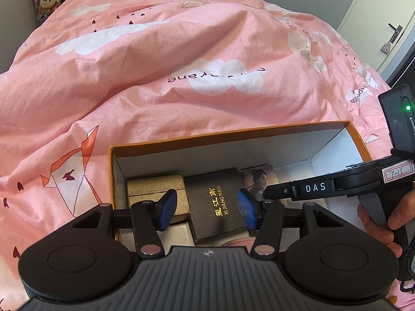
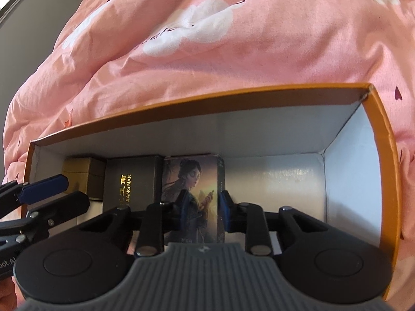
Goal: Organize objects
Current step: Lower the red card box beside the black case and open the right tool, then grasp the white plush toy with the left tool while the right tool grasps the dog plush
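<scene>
An orange cardboard box [image 1: 233, 131] with a white inside lies on the bed; it also shows in the right wrist view [image 2: 384, 140]. Inside, side by side, lie a tan box [image 1: 155, 184], a black box lettered XI JIANG NAN [image 1: 215, 202] and a picture box showing a woman [image 2: 192, 181]. My left gripper [image 1: 207, 208] is open, its blue pads either side of the black box. My right gripper [image 2: 203, 207] is partly open over the picture box, not clamping it. The right gripper's body [image 1: 324, 188] crosses in from the right in the left wrist view.
A pink patterned duvet [image 1: 181, 64] covers the bed all around the box. Stuffed toys [image 1: 46, 0] sit at the far left corner. A white door with a handle [image 1: 394, 33] stands at the far right. The right half of the box floor [image 2: 285, 181] is bare.
</scene>
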`<control>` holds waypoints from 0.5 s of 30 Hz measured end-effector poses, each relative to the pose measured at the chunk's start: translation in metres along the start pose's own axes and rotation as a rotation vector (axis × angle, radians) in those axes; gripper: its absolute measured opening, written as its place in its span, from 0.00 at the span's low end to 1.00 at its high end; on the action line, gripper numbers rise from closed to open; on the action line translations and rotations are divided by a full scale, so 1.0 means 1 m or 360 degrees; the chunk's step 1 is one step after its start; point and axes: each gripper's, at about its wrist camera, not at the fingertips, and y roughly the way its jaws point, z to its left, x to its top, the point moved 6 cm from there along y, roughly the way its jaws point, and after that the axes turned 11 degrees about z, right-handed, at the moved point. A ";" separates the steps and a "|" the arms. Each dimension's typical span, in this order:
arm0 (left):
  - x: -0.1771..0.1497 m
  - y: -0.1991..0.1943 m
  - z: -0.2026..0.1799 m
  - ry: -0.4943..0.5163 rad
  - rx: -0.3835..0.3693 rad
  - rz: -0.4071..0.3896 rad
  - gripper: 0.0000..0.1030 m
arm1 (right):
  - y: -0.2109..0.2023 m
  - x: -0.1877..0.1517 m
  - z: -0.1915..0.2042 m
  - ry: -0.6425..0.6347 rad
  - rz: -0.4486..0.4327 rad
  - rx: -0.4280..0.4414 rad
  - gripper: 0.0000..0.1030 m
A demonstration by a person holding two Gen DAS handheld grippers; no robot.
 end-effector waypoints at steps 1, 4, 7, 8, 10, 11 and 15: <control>0.000 0.000 0.000 -0.0002 -0.0002 0.0000 0.60 | 0.000 0.000 0.000 0.0003 0.0000 0.0002 0.28; -0.001 -0.003 -0.002 0.0002 -0.0013 -0.0003 0.60 | -0.002 -0.001 -0.001 0.0003 0.0000 0.0006 0.28; -0.006 -0.015 -0.011 0.0019 -0.0014 -0.0025 0.60 | -0.016 -0.007 0.003 -0.0037 -0.0040 -0.0004 0.28; -0.008 -0.022 -0.015 0.0021 -0.0012 -0.0038 0.60 | -0.023 -0.011 0.006 -0.0065 -0.0063 -0.0011 0.28; -0.014 -0.036 -0.024 0.0025 -0.0015 -0.0078 0.60 | -0.038 -0.021 0.010 -0.0123 -0.0108 -0.0013 0.28; -0.018 -0.043 -0.029 0.0028 -0.0021 -0.0096 0.60 | -0.047 -0.028 0.012 -0.0150 -0.0131 -0.0004 0.28; -0.040 -0.070 -0.052 0.0047 -0.0112 -0.0142 0.60 | -0.082 -0.063 0.021 -0.0274 -0.0236 0.0019 0.28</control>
